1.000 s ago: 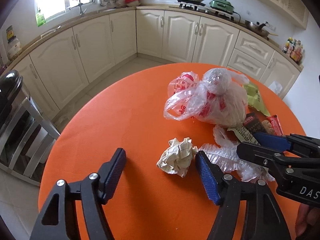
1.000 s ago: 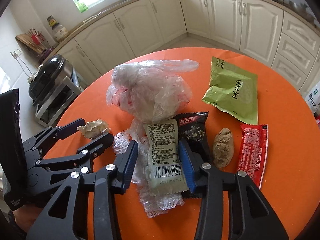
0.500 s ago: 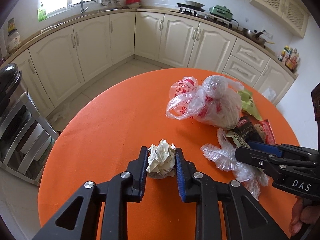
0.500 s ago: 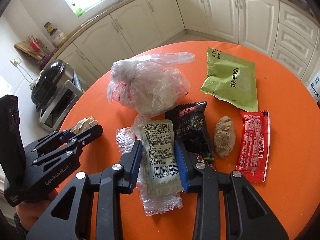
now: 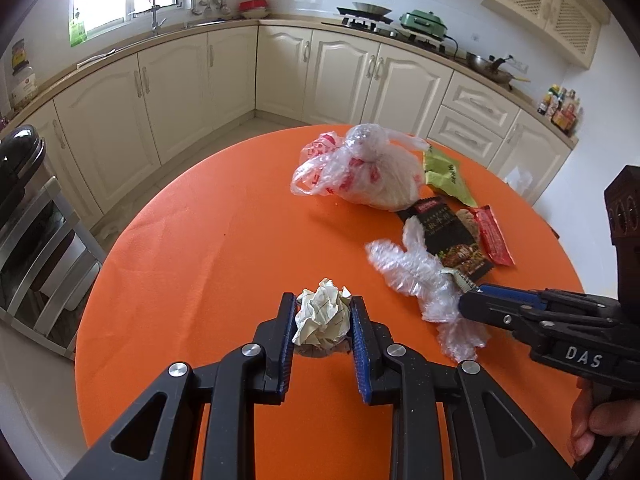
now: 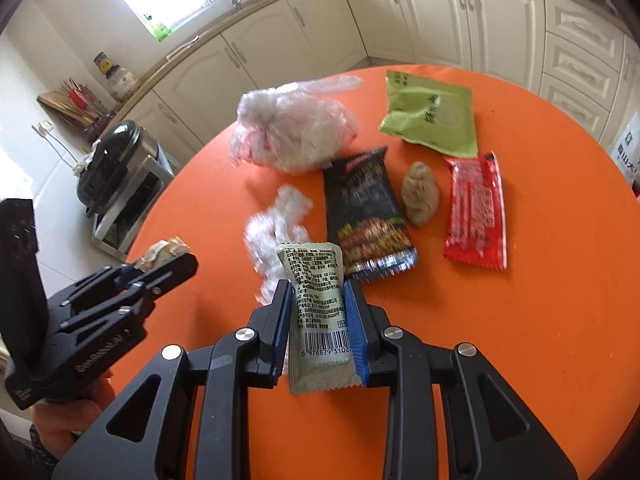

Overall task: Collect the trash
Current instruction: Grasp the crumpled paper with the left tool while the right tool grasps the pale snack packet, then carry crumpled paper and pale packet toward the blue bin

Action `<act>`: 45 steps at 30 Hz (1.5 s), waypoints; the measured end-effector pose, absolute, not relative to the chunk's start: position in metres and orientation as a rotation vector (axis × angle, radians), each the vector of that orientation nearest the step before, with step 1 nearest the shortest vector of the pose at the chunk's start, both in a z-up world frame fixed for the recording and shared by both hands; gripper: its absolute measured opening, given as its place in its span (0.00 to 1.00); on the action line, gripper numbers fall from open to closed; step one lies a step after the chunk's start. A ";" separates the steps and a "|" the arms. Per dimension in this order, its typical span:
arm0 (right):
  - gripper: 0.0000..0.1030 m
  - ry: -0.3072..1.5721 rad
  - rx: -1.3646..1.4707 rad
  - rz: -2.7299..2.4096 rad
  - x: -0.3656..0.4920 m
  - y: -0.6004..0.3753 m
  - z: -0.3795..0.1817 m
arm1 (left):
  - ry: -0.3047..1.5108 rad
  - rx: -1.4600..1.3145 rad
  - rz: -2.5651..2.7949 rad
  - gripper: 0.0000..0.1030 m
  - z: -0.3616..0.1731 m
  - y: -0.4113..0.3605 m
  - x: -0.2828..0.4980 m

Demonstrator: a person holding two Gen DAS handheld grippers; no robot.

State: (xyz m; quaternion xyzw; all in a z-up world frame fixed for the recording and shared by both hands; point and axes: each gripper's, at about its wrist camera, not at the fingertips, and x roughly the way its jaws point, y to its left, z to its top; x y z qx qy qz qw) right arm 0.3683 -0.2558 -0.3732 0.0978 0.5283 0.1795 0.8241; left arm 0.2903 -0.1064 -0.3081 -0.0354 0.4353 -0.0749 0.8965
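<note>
On the round orange table point(image 5: 192, 240), my left gripper point(image 5: 323, 304) is shut on a crumpled paper ball point(image 5: 324, 318), held just above the cloth. To its right, my right gripper point(image 6: 317, 292) is shut on a pale green sachet point(image 6: 316, 276) with a barcode. Crinkled clear plastic point(image 6: 280, 220) lies right behind the sachet; I cannot tell whether it is caught too. Farther back lie a tied plastic bag point(image 6: 296, 132), a green pouch point(image 6: 432, 116), a black wrapper point(image 6: 366, 212), a brown lump point(image 6: 420, 194) and a red wrapper point(image 6: 476, 212).
Cream kitchen cabinets point(image 5: 340, 72) curve around behind the table. A black appliance on a metal rack point(image 6: 116, 168) stands on the floor at the left. A dark wooden chair back point(image 5: 624, 220) rises at the table's right edge. A hand point(image 5: 600, 432) holds the right gripper.
The left jaws swung onto the paper ball and closed on it. The right jaws closed on the sachet. Both grippers then drew back toward the near edge with their items.
</note>
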 end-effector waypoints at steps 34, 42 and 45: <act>0.23 0.707 0.281 0.250 0.221 -0.373 -0.228 | 0.640 0.065 -0.358 0.21 -0.186 -0.200 0.117; 0.23 0.596 0.311 0.086 0.173 -0.449 -0.194 | 0.554 0.102 -0.487 0.21 -0.160 -0.271 0.087; 0.23 0.575 0.331 0.008 0.157 -0.485 -0.191 | 0.531 0.121 -0.548 0.21 -0.155 -0.305 0.083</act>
